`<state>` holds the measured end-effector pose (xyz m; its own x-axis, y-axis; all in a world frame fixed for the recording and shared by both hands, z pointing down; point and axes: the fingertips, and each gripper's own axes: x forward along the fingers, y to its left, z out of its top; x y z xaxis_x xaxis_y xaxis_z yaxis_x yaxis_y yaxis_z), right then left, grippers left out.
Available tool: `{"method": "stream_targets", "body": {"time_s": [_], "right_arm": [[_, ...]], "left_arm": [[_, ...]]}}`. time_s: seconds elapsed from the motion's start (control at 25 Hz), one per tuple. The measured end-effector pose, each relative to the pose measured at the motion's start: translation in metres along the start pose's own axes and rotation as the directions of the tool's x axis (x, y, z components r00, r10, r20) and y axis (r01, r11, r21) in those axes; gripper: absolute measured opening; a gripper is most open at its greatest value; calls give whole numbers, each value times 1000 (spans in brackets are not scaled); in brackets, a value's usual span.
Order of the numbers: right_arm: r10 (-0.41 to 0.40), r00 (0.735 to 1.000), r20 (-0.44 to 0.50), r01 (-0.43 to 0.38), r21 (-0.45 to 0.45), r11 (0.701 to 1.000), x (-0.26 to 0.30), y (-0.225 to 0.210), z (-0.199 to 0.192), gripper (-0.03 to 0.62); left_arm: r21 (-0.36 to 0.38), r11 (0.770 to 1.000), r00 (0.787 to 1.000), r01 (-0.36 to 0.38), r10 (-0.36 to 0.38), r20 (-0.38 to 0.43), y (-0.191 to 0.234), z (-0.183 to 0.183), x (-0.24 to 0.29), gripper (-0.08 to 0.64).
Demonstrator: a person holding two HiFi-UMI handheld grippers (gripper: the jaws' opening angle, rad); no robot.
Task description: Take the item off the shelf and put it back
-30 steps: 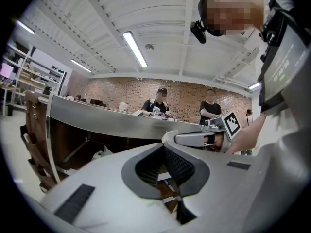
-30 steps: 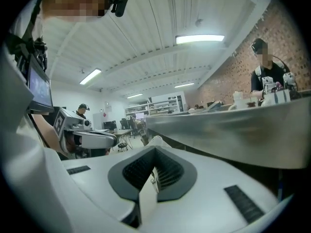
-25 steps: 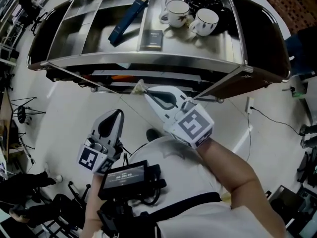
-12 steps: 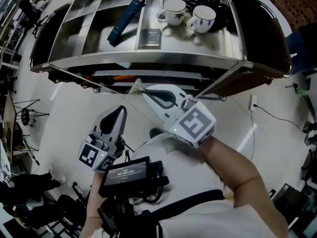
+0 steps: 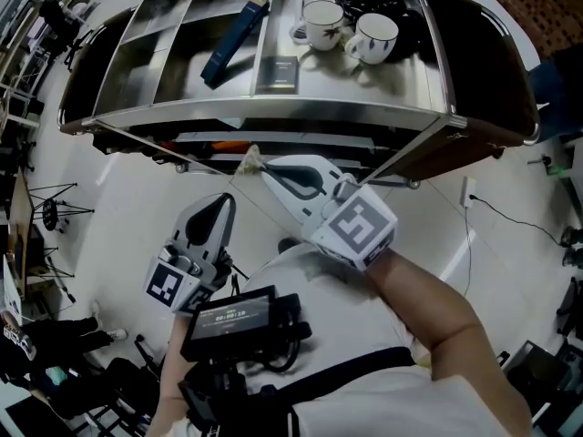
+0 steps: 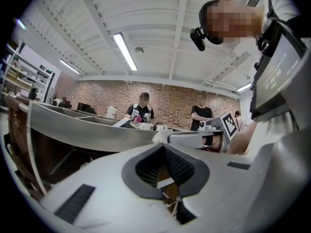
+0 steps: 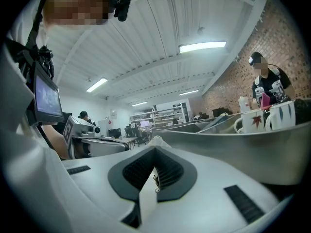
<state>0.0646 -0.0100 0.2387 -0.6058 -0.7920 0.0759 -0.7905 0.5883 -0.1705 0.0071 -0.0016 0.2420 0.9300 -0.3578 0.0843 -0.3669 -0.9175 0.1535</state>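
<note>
Right gripper (image 5: pixel 265 167) is clenched on a small pale crumpled item (image 5: pixel 251 159), which juts past the fingertips toward the steel shelf (image 5: pixel 273 109). The item hangs just in front of the shelf's front edge, below the top tray. It is too small to tell its long axis. Left gripper (image 5: pixel 219 204), white plastic with ribbed black pads, has its jaws together on nothing, pointing the same way. On the brushed-metal top tray a long blue box (image 5: pixel 234 42) lies tilted in one compartment. A flat dark box (image 5: pixel 277 73) and two white mugs (image 5: pixel 322 23) sit in the next. Pale glossy floor (image 5: pixel 137 198) lies below, with a brick wall (image 6: pixel 170 101) behind.
</note>
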Motion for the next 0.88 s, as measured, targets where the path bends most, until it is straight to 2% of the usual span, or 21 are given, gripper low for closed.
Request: {"method": "stream_targets", "body": {"time_s": [0.88], "right_arm": [[-8,1000,9,7,10,1000,4,-4,-3,0]], "left_arm": [[2,1000,1000,16,-16,10,3,1,2,7]]}}
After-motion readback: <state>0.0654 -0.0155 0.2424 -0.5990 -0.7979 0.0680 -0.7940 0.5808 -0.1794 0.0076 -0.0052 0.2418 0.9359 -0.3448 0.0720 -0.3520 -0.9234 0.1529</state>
